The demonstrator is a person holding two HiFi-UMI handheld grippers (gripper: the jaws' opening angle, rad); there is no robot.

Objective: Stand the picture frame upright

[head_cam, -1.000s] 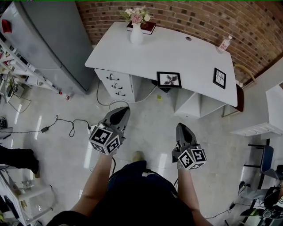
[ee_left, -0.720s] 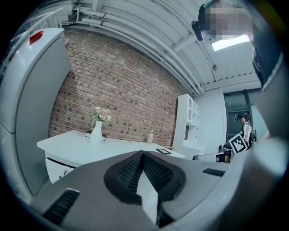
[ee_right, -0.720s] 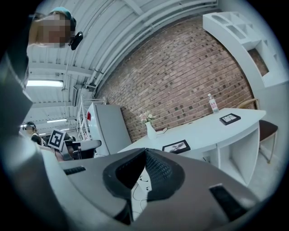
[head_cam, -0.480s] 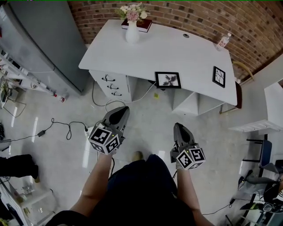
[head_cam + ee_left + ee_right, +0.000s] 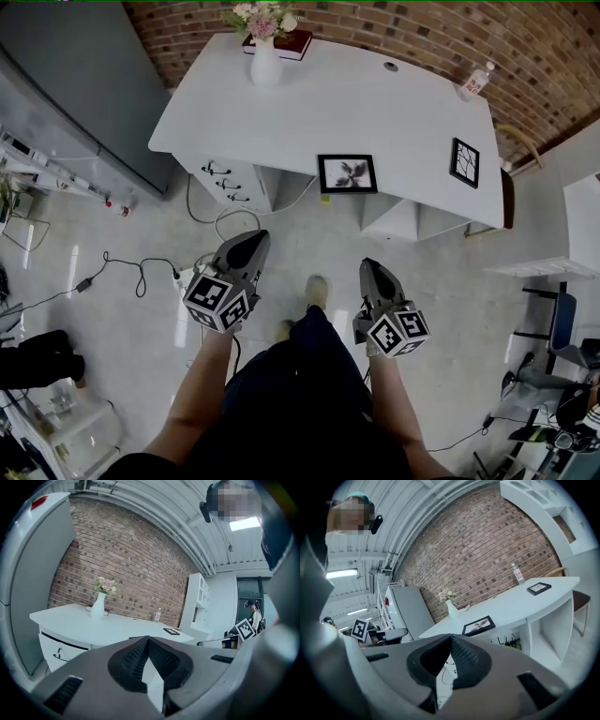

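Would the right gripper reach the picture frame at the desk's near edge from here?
Probably not yet: the right gripper hangs over the floor, short of the picture frame; nothing blocks the way.

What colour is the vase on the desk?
White; the vase shows best in the head view.

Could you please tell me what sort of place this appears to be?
Likely an office or studio workroom: a white desk with drawers stands by a brick wall, carrying a vase of flowers and a picture frame, and a cable trails over the pale floor.
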